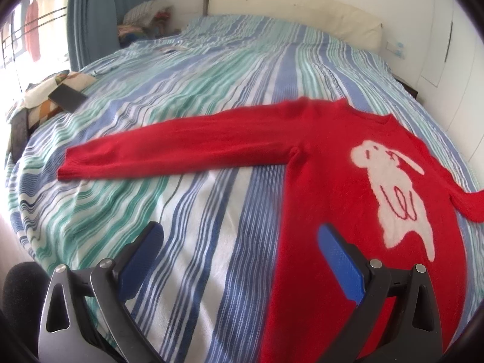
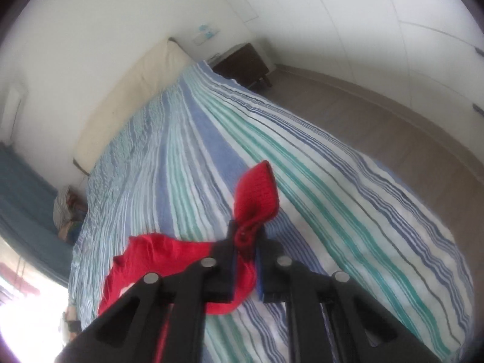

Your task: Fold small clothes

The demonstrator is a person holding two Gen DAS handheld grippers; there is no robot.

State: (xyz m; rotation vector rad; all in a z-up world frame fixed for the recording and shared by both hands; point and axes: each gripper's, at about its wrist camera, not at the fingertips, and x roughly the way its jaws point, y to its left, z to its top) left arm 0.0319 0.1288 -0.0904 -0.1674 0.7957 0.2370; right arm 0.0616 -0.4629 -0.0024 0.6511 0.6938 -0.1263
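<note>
Light: bright daylight, blown-out glare at left edges | Blur: soft throughout | Edges: fisheye bending, dark vignette

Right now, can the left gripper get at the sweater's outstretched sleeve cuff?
Probably yes. The left gripper is open and holds nothing, and only bare striped bedspread lies between it and the red sweater's cuff, which lies flat with nothing on it.

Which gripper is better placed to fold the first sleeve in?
Right. The right gripper is shut on a sweater cuff, lifted off the bed; the left gripper is open, holding nothing.
</note>
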